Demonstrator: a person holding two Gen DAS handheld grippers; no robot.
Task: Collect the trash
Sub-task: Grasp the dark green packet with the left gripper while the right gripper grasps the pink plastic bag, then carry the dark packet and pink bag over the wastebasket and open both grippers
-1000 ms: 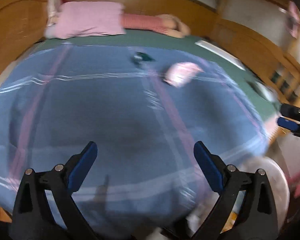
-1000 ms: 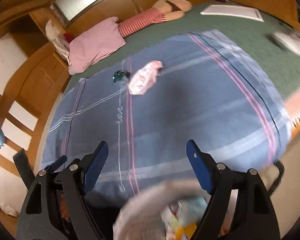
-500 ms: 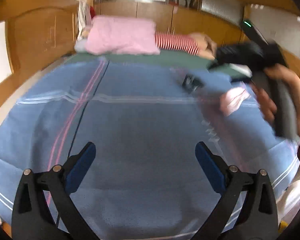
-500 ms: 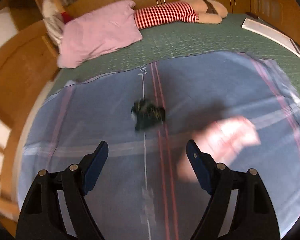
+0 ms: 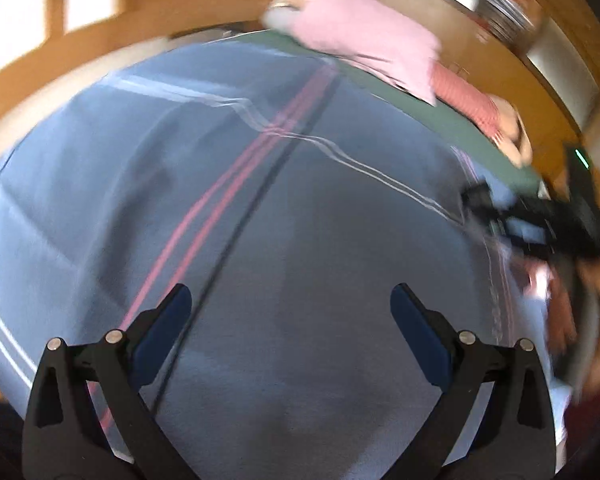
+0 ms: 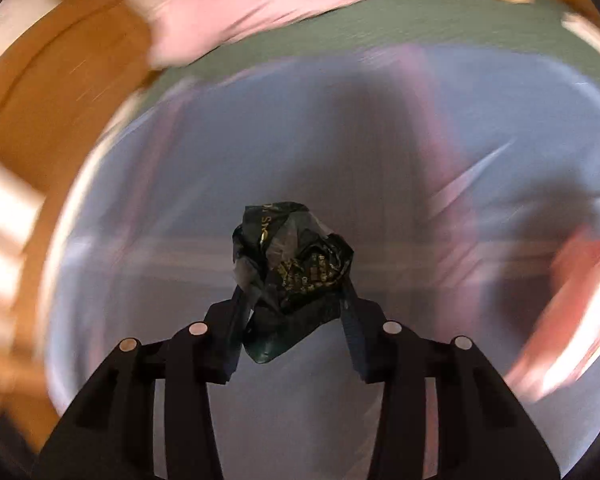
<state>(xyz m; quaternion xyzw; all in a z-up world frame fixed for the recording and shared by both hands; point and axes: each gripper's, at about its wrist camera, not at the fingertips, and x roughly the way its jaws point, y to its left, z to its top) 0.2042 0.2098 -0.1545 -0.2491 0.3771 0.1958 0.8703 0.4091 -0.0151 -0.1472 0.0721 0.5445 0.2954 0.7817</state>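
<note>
Right wrist: crumpled dark wrapper (image 6: 292,256), gold print.

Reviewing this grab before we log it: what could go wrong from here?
1. The right claw is shut on the dark crumpled wrapper, but the wad bulges past the tips and is soft; it may slip during a fast swing, and the frame is heavily motion-blurred.
2. The pink wrapper lies on the blue blanket; it could be missed.
3. The left claw is open and idle above the blanket, near the right one's path, so a bump is possible.
</note>
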